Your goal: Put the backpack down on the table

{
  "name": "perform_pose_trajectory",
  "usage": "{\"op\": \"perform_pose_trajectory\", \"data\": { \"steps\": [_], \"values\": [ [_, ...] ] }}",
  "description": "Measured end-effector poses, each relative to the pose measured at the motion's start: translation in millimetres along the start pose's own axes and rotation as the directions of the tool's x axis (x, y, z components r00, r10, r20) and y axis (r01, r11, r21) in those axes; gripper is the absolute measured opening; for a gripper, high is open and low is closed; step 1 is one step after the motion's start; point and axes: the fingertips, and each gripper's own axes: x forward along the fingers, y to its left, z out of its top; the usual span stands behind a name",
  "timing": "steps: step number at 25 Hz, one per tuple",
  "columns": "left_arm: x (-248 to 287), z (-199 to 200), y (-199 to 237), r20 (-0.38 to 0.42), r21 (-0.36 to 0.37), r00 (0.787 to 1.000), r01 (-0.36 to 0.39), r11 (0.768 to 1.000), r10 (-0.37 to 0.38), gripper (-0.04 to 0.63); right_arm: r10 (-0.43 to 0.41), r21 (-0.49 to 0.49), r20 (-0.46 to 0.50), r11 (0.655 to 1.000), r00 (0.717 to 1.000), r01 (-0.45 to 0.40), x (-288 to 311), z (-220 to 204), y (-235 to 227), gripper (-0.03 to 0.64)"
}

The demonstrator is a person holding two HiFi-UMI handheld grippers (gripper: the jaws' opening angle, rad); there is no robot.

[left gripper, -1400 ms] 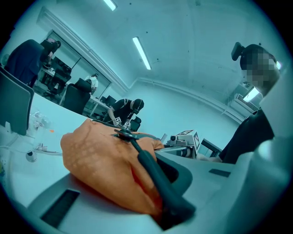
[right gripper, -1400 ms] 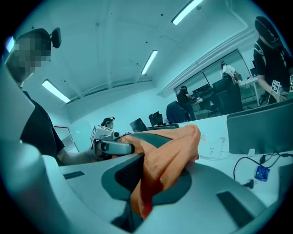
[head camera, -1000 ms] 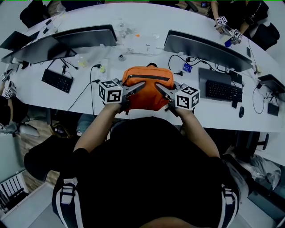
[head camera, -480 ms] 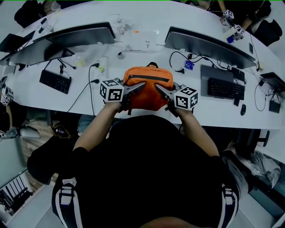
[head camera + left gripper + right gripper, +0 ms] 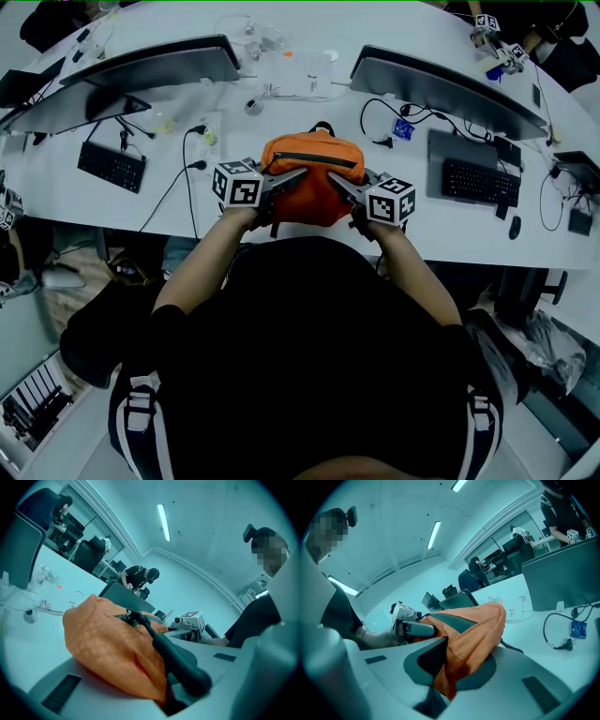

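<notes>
Backpack point(image 5: 314, 199): small, soft, orange – a dark zip is running across its top and a dark loop is sticking out at the far end
Pose: sitting upright, fabric bunching at both sides
Hold: left gripper point(image 5: 298, 174) and right gripper point(image 5: 336, 180) are pinching it from either side
Place: hanging at the near edge of the white table point(image 5: 450, 230) – contact with the tabletop is not showing

A long, curved white table point(image 5: 94, 202) spans the scene. At its far side stand two dark monitors, one left point(image 5: 150, 70) and one right point(image 5: 441, 89), with clear plastic containers point(image 5: 300, 73) between them. A black keyboard point(image 5: 111, 166) lies left and another point(image 5: 480, 181) right, a mouse point(image 5: 514, 227) near it. A small blue item point(image 5: 405, 130) lies among black cables.
</notes>
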Motion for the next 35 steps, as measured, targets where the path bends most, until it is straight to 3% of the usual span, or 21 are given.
{"op": "perform_pose_trajectory", "data": {
  "steps": [25,35],
  "values": [
    [34.6,-8.0,81.5,-0.030,-0.105,1.000,0.002,0.994,-0.005,0.046,-0.028,0.089,-0.083,0.995,0.996,0.036,38.0,-11.5,-72.7,0.060],
    [47.6,-8.4,109.5,-0.042,-0.107,0.999,-0.024,0.994,0.020,0.046,-0.063,0.056,-0.108,0.996,0.992,0.070,50.5,-12.3,-99.5,0.060]
  ]
}}
